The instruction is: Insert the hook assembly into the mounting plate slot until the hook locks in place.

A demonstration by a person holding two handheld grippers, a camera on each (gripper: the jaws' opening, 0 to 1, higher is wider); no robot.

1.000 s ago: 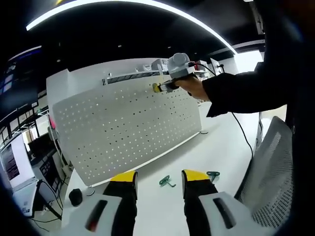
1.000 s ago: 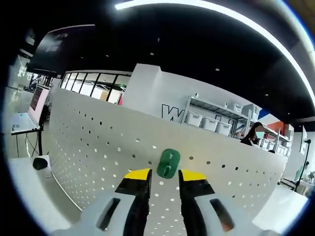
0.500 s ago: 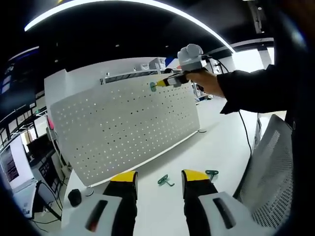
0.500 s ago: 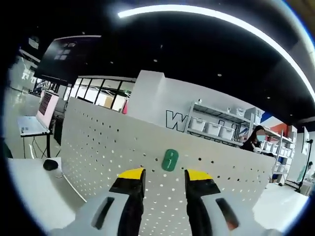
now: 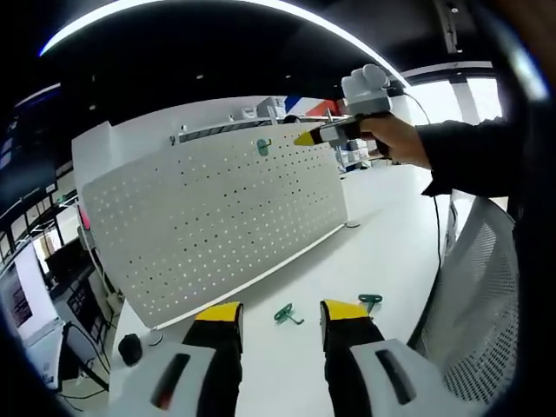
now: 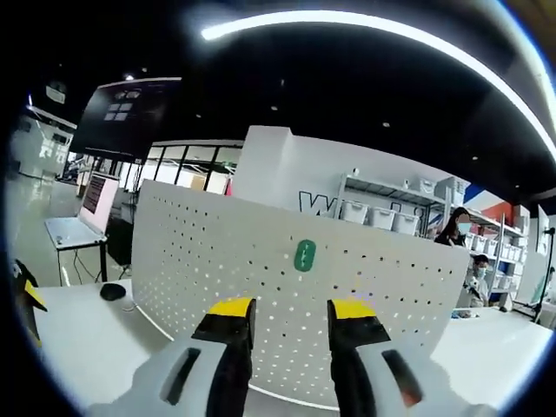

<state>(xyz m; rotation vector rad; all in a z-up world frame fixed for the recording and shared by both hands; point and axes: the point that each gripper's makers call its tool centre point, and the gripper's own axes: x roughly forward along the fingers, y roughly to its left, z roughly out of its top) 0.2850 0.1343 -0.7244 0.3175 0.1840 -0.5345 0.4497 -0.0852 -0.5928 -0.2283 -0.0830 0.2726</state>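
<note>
- Green hook (image 6: 304, 255) sits on the white pegboard (image 6: 217, 261) near its top edge, apart from both grippers; in the left gripper view it shows as a small green piece (image 5: 263, 148) high on the board (image 5: 200, 226)
- Left gripper (image 5: 280, 314) hangs over the white table (image 5: 382, 252), jaws spread and holding nothing
- Two spare green hooks lie on the table, one (image 5: 287, 314) between the left jaws' line of sight and another (image 5: 371, 301) to its right
- Right gripper (image 6: 287, 309) faces the board with jaws spread, empty; it also shows (image 5: 306, 139) just right of the mounted hook
- Insertion looks done, judging by the hook hanging unaided; whether it is locked cannot be told
</note>
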